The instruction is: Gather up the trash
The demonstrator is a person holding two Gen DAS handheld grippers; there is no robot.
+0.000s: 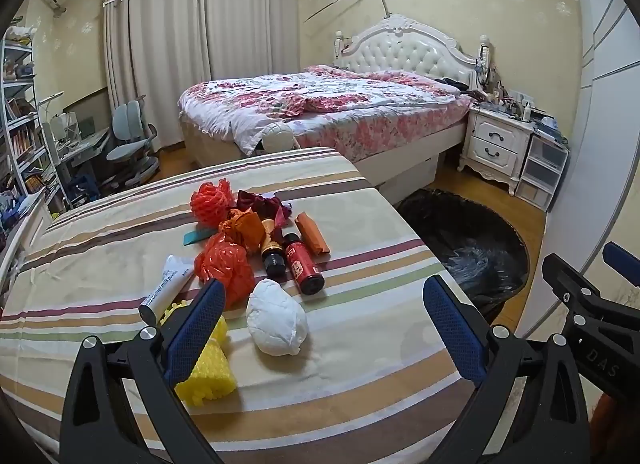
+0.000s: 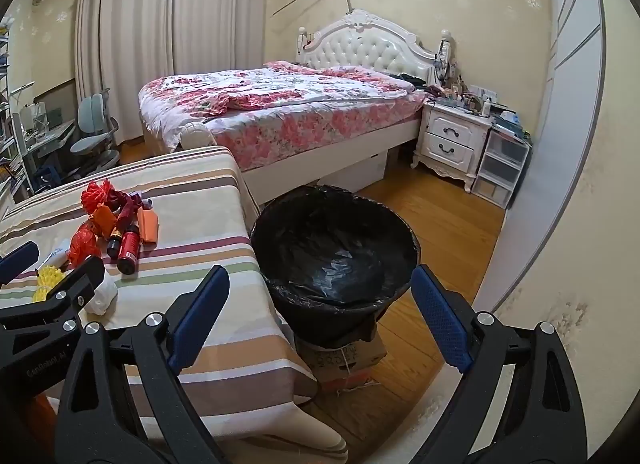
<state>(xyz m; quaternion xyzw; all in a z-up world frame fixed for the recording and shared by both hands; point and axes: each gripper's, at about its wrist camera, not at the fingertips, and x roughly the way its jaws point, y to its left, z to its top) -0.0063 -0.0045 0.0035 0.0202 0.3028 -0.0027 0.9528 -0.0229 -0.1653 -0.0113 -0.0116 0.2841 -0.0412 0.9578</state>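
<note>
Trash lies on the striped table [image 1: 360, 376]: a white crumpled wad [image 1: 276, 318], yellow foam net [image 1: 208, 368], orange plastic bag [image 1: 228, 266], white tube [image 1: 168, 288], red can [image 1: 302, 268], dark bottle [image 1: 272, 252], orange packet [image 1: 312, 234] and red net [image 1: 210, 199]. My left gripper [image 1: 322, 290] hovers open just above the white wad, nothing between its fingers. Off the table's right side, my right gripper [image 2: 320, 278] stands open above the black-lined bin [image 2: 336, 252], empty. The left gripper [image 2: 52, 260] also shows at the left edge of the right wrist view.
The bin rests on a cardboard box [image 2: 344, 360] on the wooden floor [image 2: 432, 215]. Behind stand a floral bed [image 1: 328, 103], a white nightstand [image 1: 496, 143], plastic drawers [image 1: 544, 171], a desk chair [image 1: 128, 135] and bookshelves [image 1: 20, 123]. A white wardrobe door [image 2: 560, 143] bounds the right.
</note>
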